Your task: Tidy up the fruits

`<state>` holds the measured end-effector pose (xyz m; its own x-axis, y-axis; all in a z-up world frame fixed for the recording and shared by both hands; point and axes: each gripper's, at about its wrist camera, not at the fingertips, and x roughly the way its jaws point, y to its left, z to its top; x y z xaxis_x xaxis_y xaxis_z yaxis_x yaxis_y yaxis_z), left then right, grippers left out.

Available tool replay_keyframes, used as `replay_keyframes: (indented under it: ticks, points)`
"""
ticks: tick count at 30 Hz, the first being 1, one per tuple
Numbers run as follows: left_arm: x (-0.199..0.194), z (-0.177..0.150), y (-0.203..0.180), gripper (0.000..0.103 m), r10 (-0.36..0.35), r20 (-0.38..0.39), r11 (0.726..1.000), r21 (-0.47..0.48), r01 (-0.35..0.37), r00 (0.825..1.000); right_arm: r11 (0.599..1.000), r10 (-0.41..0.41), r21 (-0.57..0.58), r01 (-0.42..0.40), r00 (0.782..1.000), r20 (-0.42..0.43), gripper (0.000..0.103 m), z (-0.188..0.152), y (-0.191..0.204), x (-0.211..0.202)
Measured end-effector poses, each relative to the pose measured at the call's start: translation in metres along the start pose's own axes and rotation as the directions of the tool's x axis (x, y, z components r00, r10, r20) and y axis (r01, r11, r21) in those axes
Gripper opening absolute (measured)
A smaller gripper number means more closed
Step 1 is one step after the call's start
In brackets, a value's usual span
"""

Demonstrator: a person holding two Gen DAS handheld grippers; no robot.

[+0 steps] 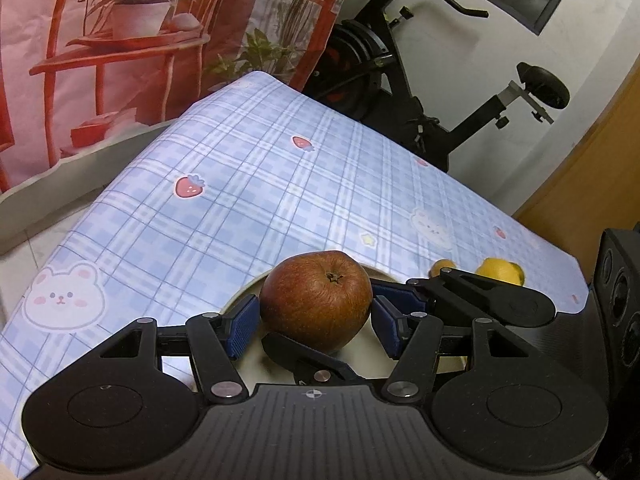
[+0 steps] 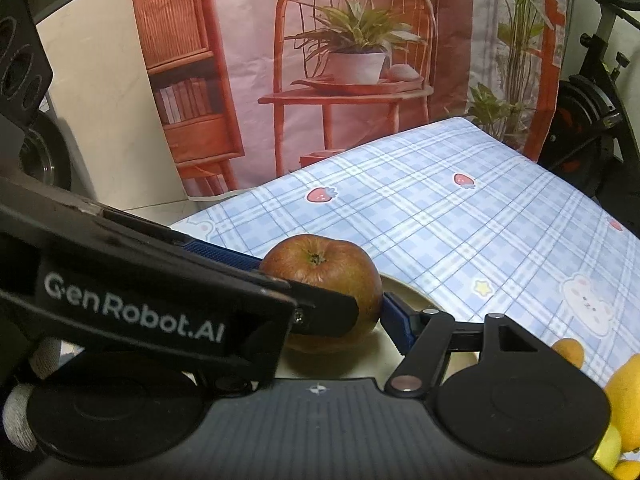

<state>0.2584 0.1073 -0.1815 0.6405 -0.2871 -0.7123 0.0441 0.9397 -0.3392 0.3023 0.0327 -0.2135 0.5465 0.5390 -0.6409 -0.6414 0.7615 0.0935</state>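
The left claw [image 1: 316, 316] brackets the apple [image 1: 316, 300] on the plate [image 1: 374, 354], pads seemingly just apart (right claw [image 2: 340, 300] unreadable, half hidden): next, withdraw cleanly.

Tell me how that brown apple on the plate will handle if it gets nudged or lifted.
The apple is round, so on the shallow plate it would probably roll if nudged. Its skin looks dull and slightly wrinkled, so likely not slippery. It seems firm; the left tool, pads either side, should grip it without crushing.

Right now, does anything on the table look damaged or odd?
Yes, the apple on the plate looks wrinkled and brownish, as if past its best. Both hand-held grippers crowd around it, the left open with its pads beside the fruit.
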Motion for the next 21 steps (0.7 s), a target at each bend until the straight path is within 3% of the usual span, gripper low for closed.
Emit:
replay_keyframes:
  ticks: [13, 21]
  points:
    - [0.001, 0.000, -0.002, 0.066, 0.034, 0.014, 0.999, 0.009, -0.035, 0.999, 0.999, -0.021, -0.031, 0.021, 1.000, 0.008, 0.069, -0.002, 0.004, 0.008]
    - [-0.018, -0.001, -0.019, 0.066, 0.054, 0.061, 0.997, 0.056, -0.058, 0.997, 0.999, -0.054, -0.001, 0.054, 0.997, 0.048, 0.073, -0.007, 0.002, -0.016]
